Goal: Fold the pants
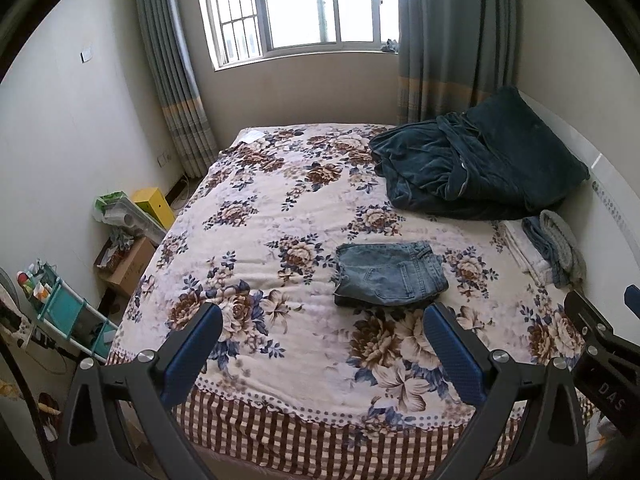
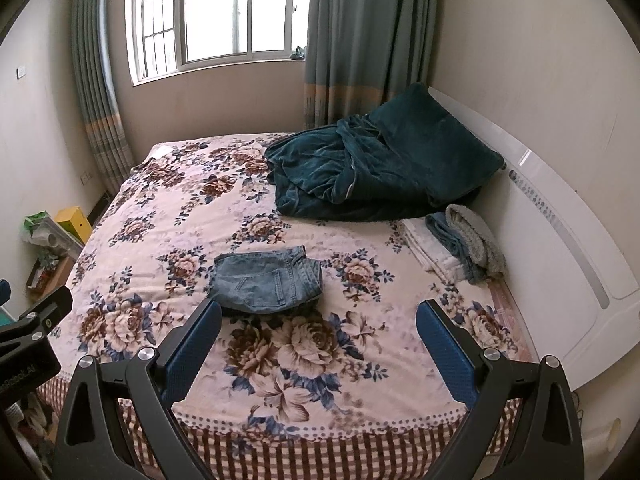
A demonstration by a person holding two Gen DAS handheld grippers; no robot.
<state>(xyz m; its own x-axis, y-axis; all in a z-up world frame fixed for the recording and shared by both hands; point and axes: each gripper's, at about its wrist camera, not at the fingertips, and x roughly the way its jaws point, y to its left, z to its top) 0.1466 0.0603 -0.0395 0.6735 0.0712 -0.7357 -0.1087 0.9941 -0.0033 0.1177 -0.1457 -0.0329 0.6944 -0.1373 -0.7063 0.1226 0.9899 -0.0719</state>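
Observation:
The blue denim pants (image 1: 390, 274) lie folded into a compact rectangle on the floral bedspread (image 1: 280, 220), and also show in the right wrist view (image 2: 266, 282). My left gripper (image 1: 322, 320) is open and empty, held above the near part of the bed, short of the pants and to their left. My right gripper (image 2: 318, 318) is open and empty, held above the near part of the bed, short of the pants and to their right. Part of the right gripper shows at the right edge of the left wrist view (image 1: 600, 344).
A dark teal blanket and pillow (image 2: 380, 164) are heaped at the far right of the bed. A stack of folded towels and clothes (image 2: 456, 244) lies by the white headboard (image 2: 560, 220). Boxes (image 1: 132, 256) and a teal shelf (image 1: 60, 308) stand on the floor to the left.

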